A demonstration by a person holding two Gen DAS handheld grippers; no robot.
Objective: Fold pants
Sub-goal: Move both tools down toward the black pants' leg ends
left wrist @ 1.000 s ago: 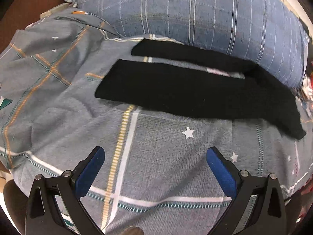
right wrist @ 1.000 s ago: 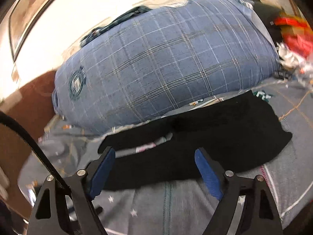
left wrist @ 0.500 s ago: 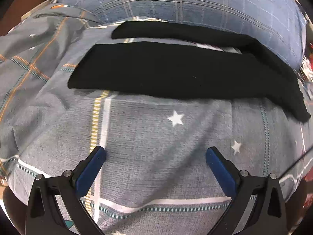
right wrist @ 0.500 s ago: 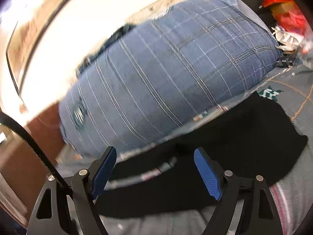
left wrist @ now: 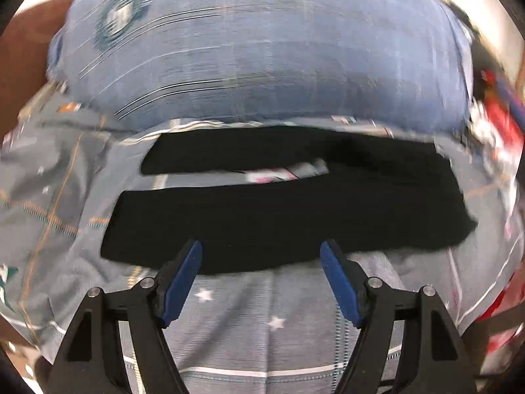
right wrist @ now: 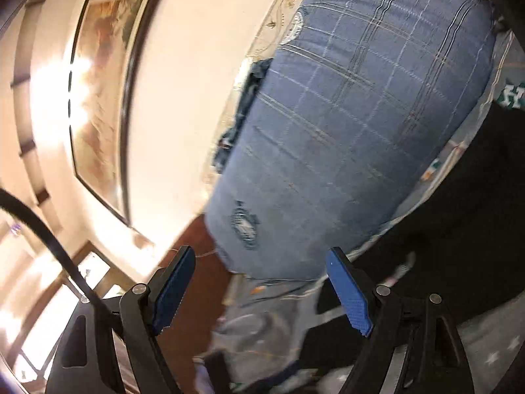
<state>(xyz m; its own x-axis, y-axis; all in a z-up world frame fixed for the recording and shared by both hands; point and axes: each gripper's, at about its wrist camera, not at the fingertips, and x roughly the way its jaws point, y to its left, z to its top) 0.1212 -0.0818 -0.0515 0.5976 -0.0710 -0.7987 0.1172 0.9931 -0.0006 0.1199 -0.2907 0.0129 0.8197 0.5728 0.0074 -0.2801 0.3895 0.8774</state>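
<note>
While the black pants [left wrist: 282, 216] lie flat and unfolded on the grey star-print bedsheet [left wrist: 236, 325], both legs stretched side by side with a strip of sheet between them, the task stands at its approach step. The left gripper [left wrist: 261, 279] hangs over the near leg's edge; its jaws have just been closing, yet stand apart with nothing between them. The right gripper [right wrist: 262, 290] is wide and empty, aimed at the blue plaid pillow [right wrist: 354, 138]. Next move, in my judgement: seat the pads on a hem or waistband. Beyond the pillow: cream wall, framed picture [right wrist: 101, 88].
</note>
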